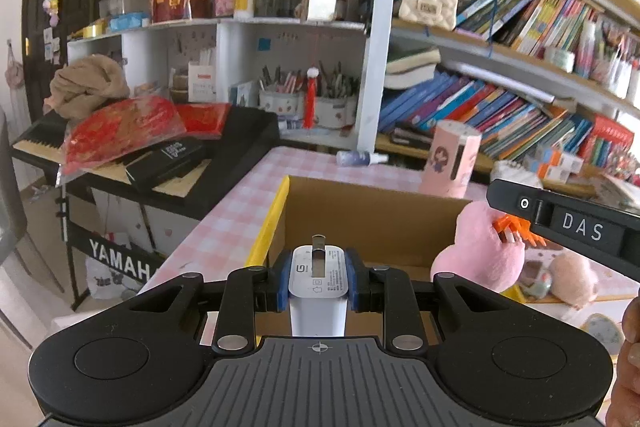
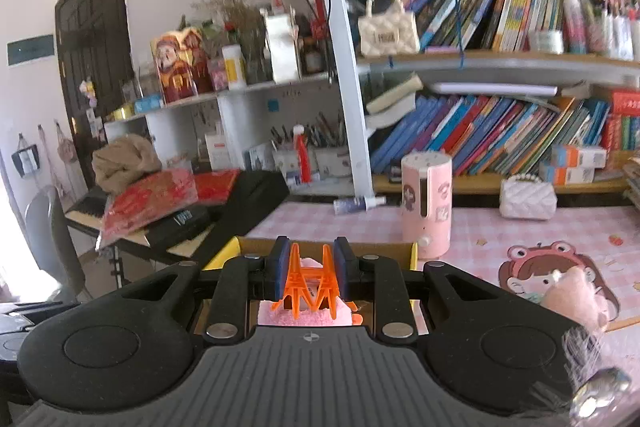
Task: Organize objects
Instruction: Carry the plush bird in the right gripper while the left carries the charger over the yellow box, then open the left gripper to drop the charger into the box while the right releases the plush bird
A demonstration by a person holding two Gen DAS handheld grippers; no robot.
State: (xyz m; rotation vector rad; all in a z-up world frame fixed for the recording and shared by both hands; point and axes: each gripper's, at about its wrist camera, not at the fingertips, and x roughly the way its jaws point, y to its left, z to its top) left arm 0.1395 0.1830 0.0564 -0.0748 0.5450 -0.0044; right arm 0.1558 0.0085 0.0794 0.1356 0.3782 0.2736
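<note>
My left gripper is shut on a white charger plug, held upright over the open cardboard box with a yellow edge. My right gripper is shut on an orange plastic clip attached to a pink plush toy, above the same box. In the left wrist view the right gripper's black body enters from the right, with the pink plush hanging at the box's right rim.
The box stands on a pink checked table. On it are a pink cylinder container, a white quilted purse, a small bottle and another pink plush. A keyboard piano stands at the left; bookshelves behind.
</note>
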